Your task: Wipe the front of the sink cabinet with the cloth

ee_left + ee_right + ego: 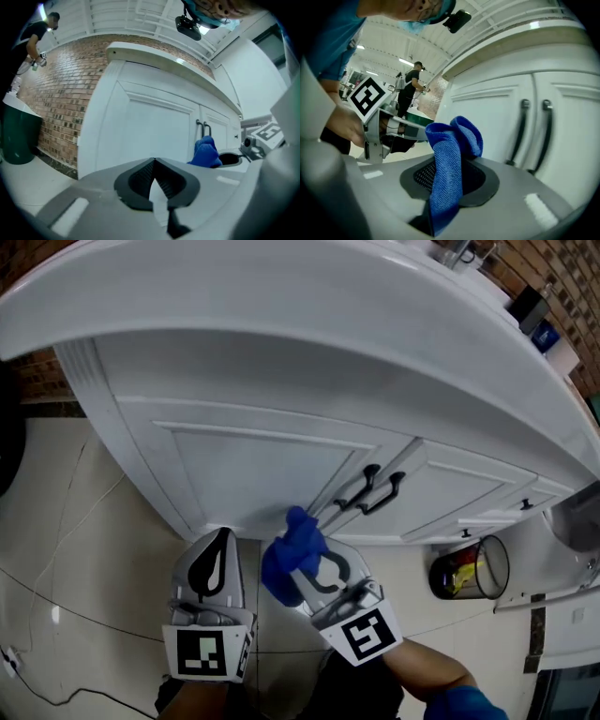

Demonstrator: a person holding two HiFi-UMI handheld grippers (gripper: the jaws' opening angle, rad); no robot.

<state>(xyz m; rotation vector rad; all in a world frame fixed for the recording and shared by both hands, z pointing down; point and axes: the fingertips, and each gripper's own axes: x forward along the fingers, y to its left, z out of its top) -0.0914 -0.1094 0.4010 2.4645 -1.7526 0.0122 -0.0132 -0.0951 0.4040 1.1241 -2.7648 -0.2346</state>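
Note:
The white sink cabinet (pixel 281 465) fills the head view, with two black door handles (pixel 370 488) near its middle. My right gripper (pixel 309 559) is shut on a bunched blue cloth (pixel 291 554), held just below the handles and a little off the door. In the right gripper view the blue cloth (pixel 450 159) stands up between the jaws, with the handles (pixel 534 131) close to its right. My left gripper (pixel 214 554) is shut with nothing in it, beside the right one, facing the left door panel (pixel 145 126). The cloth (pixel 206 152) also shows in the left gripper view.
A wire bin (pixel 469 568) with coloured rubbish stands on the tiled floor (pixel 84 559) at the cabinet's right end. A brick wall (pixel 61 89) and a dark green bin (pixel 16 136) lie left of the cabinet. A person (pixel 410 86) stands in the background.

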